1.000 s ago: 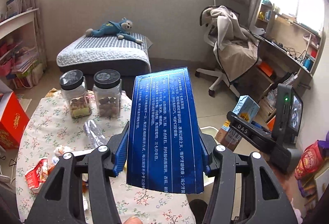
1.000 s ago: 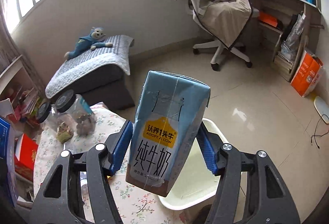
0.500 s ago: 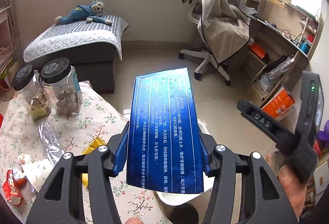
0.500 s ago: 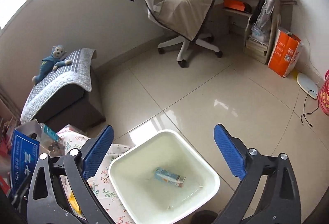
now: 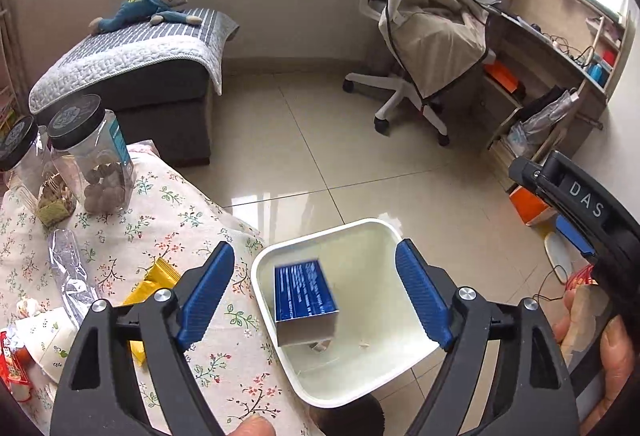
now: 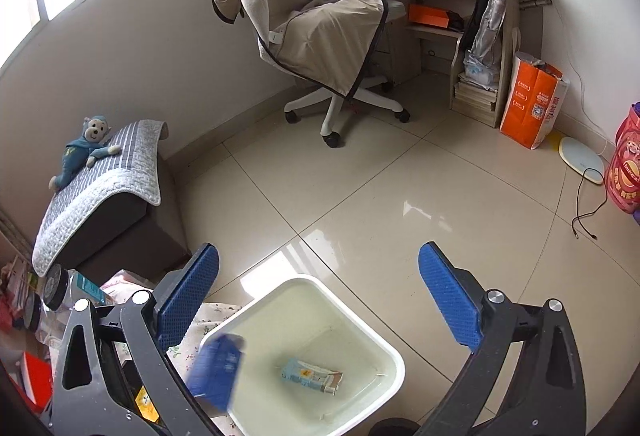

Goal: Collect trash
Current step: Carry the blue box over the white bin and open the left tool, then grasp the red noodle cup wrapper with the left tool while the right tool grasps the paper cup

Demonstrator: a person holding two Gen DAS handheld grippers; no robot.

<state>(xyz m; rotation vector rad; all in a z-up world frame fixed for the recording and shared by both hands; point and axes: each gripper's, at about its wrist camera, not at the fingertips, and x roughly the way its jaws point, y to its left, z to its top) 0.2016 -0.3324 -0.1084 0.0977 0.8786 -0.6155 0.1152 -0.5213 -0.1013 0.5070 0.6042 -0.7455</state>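
Left gripper (image 5: 316,292) hangs over the white square plastic bin (image 5: 384,226) beside the tabletop (image 5: 168,220), which carries a floral cloth. Its jaws have just been opening and stand apart with nothing between the blue pads (image 5: 208,292). The dark blue printed carton (image 5: 304,292) is loose, inside the bin's mouth and near the wall on the tabletop side; in the right wrist view it shows as a blur (image 6: 216,372) at that same rim, so whether it has landed I cannot tell.

Right gripper (image 6: 320,296) also sits above the bin (image 6: 394,360). Its jaws have just been opening, and they are spread wide and empty. The pale blue milk carton (image 6: 312,375) lies on its side on the bin floor.

On the tabletop: a yellow foil wrapper (image 5: 154,282) just beside the left finger, a crumpled clear plastic wrapper (image 5: 70,272), a red-and-white snack packet (image 5: 12,364) at the near edge, and two clear jars with black lids (image 5: 84,152) at the far side.

A hand (image 5: 600,364) grips the right tool's handle at the lower right of the left wrist view.
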